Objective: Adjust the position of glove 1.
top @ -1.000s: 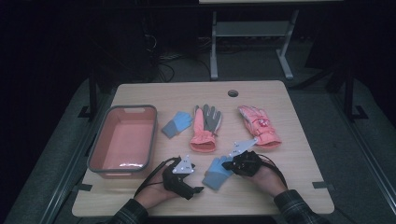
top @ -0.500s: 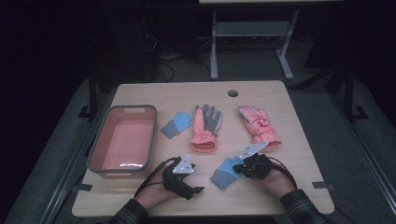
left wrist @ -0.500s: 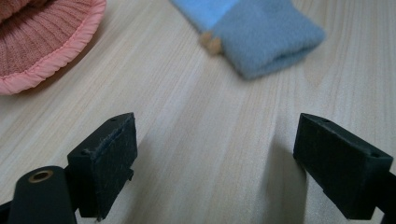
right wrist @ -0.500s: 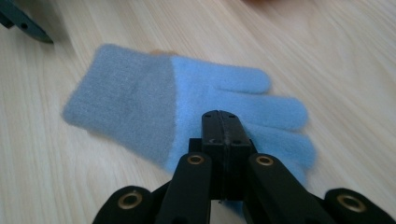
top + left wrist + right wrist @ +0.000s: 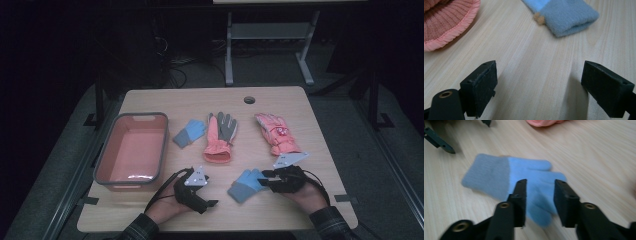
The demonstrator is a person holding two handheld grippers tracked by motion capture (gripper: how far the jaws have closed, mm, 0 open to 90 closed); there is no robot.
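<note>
The right hand-held gripper [image 5: 538,202], its jaws just opening, is standing apart over the blue glove [image 5: 506,182]. The left hand-held gripper [image 5: 544,90] is gaping wide above bare tabletop [image 5: 529,65]. Closing now is likely risking a thin pinch of the glove fingers, letting it slip free on lifting.

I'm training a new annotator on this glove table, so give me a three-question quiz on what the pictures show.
1. Multiple choice: what lies at the right gripper? A) the pink glove B) a blue glove C) the tub
2. True or false: the pink tub holds a glove.
3. How many gloves lie on the table?

Key:
1. B: the near blue glove lies at its parted jaws, which have just been opening.
2. False: nothing lies in it.
3. Four: two blue ones, including the far blue glove, the pink-and-grey glove and the pink glove.
</note>
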